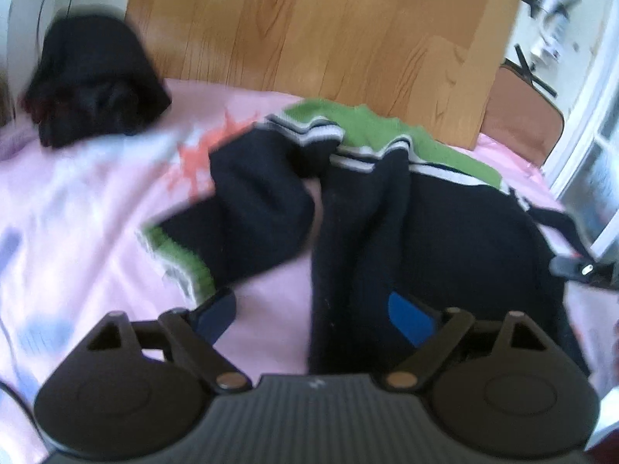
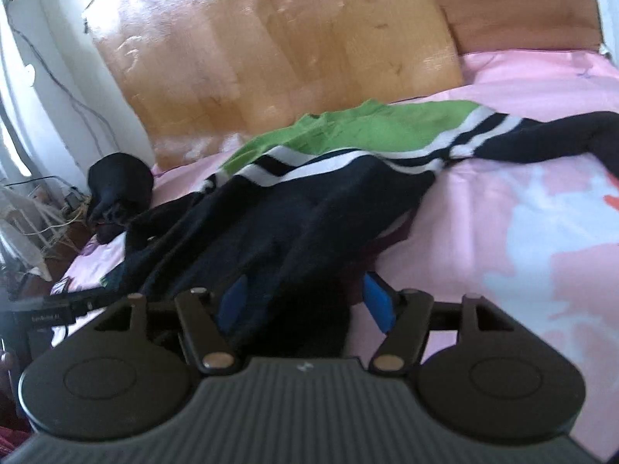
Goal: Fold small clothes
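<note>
One dark bundle of cloth [image 1: 93, 85] sits at the far left on the pink bedsheet [image 1: 77, 239], pushed up near the wall, on its own and well apart from the main piece. Moving right across the left wrist view, one navy sweater [image 1: 425, 232] with a green yoke and white stripes lies spread on the sheet in front of the wooden headboard [image 1: 317, 27]. One sleeve is thrown out to the left, its green cuff [image 1: 182, 263] just beyond the left pad. A second sleeve trails off to the right in the right wrist view. The white stripes run in pairs, two bands per set.

The left gripper [image 1: 313, 317] stands wide open, two blue pads [image 1: 410, 319] showing, nothing pinched. Bare pink sheet and the sweater's near edge lie between them, and the right pad rests over the navy cloth.

At the far right edge of that view, part of the other tool pokes in, blurred.

Over to the right wrist view: the right gripper [image 2: 305, 303] is parted too, two blue pads [image 2: 377, 305] again, with the navy fabric bunched in the gap between them. The pads do not look pressed onto it. Pink sheet [image 2: 522, 232] with white and orange patches fills the right side.
</note>
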A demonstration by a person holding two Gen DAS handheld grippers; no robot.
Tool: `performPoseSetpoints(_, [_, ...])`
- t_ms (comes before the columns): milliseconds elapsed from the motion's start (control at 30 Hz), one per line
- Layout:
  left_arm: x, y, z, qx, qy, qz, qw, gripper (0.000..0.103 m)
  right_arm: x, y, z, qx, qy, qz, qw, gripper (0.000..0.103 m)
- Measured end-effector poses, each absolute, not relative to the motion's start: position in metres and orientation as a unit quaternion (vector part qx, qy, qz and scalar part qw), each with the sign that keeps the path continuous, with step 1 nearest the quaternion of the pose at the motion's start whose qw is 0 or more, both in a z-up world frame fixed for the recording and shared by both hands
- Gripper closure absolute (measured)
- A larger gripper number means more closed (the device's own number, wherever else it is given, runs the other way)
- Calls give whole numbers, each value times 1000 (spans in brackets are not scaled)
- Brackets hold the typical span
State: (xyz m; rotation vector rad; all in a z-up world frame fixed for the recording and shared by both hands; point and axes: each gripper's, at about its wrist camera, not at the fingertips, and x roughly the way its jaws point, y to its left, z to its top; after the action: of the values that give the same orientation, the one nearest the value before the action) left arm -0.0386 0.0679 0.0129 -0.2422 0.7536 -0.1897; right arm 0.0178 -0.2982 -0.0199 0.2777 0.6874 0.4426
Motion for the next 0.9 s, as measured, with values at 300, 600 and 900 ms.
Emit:
performPoseSetpoints(300, [-43, 57, 12, -132, 380, -121, 907, 49, 10, -351, 0, 82, 289, 65, 952, 93])
performPoseSetpoints(600, [-54, 55, 16, -116, 409, -159, 891, 18, -24, -384, -8, 144, 326, 119, 927, 33])
performPoseSetpoints(900, [-53, 57, 15, -112, 417, -142, 891, 95, -48, -327, -36, 27, 343, 120, 931, 87])
